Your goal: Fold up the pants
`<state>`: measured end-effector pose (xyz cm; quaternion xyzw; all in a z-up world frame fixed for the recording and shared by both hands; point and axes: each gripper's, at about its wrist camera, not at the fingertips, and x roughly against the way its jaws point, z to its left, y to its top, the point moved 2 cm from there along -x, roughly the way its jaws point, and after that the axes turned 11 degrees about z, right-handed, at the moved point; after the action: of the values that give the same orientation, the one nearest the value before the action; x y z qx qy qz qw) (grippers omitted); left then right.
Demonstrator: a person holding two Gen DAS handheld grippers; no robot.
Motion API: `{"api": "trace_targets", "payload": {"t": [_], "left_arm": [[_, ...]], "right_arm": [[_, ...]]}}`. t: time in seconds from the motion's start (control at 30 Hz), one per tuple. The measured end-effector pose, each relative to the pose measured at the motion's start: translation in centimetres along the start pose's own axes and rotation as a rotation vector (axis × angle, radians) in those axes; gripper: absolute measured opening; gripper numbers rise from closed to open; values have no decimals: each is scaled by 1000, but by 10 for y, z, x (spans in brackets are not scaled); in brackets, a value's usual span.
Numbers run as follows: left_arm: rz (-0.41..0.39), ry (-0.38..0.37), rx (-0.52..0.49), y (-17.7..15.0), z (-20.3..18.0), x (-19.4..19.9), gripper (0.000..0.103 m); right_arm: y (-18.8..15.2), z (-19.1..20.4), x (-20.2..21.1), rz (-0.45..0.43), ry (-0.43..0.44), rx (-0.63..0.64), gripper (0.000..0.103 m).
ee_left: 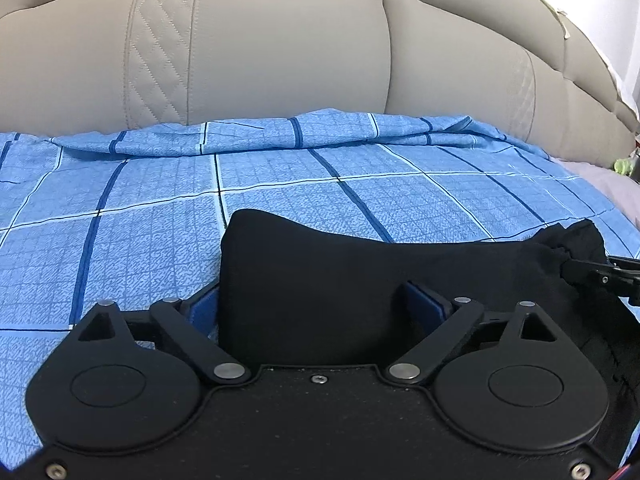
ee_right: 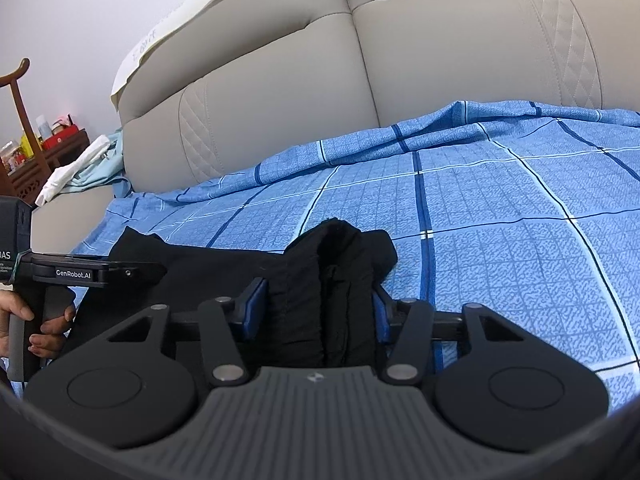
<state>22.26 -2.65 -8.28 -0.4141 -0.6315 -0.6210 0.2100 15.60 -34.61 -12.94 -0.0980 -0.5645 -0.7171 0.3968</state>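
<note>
From the left wrist view, the left gripper (ee_left: 312,300) has its jaws spread wide, with a broad flat fold of the black pants (ee_left: 360,272) lying between the blue pads (ee_left: 426,300); the left pad sits at the cloth's edge and the right one rises out of the fabric, and whether they press on it I cannot tell. The pants stretch off to the gripper's right, where the dark tip of the right gripper (ee_left: 600,274) meets a bunched end of them. Ahead of the jaws runs a blue checked sheet (ee_left: 160,200), rumpled along its far edge, and beyond that a beige padded headboard (ee_left: 260,48). From the right wrist view, the right gripper (ee_right: 320,310) stands about half open and is clamped on a thick, gathered wad of the pants (ee_right: 340,272) — both blue pads (ee_right: 256,304) bear against the cloth. The rest of the garment spreads flat to this gripper's left, towards the left gripper (ee_right: 100,272), whose handle a hand (ee_right: 36,328) grasps. Ahead lies the same sheet (ee_right: 500,200) and headboard (ee_right: 280,100). Far off to the left, past the bed's edge, a wooden shelf (ee_right: 32,160) carries some jars and a red box — too small to tell what is in them.
</note>
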Motion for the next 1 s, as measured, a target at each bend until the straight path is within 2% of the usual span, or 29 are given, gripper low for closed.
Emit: {"api": "trace_targets", "payload": {"t": [0.03, 0.1, 0.17, 0.2, 0.27, 0.4, 0.53, 0.77, 1.0], "left_arm": [[-4, 3, 4, 0, 0, 1, 85], [-23, 7, 19, -2, 2, 4, 69], [-42, 19, 47, -3, 6, 10, 42], [-51, 20, 58, -3, 8, 12, 38], [-73, 31, 83, -3, 11, 19, 23], [-132, 123, 55, -2, 12, 29, 21], [-133, 196, 59, 6, 27, 30, 20], [-132, 281, 104, 37, 68, 22, 20], [-129, 331, 96, 67, 93, -2, 20]], "right_arm": [[0, 0, 0, -1, -1, 0, 56], [0, 1, 0, -2, -4, 1, 56], [0, 2, 0, -5, -9, -2, 55], [0, 3, 0, -7, -8, -4, 52], [1, 6, -1, -7, 6, -23, 48], [9, 23, -13, -6, -3, 11, 44], [29, 39, -32, -6, -11, 19, 41], [68, 78, -74, -1, -29, 72, 38], [97, 90, -110, 8, -48, 50, 38]]}}
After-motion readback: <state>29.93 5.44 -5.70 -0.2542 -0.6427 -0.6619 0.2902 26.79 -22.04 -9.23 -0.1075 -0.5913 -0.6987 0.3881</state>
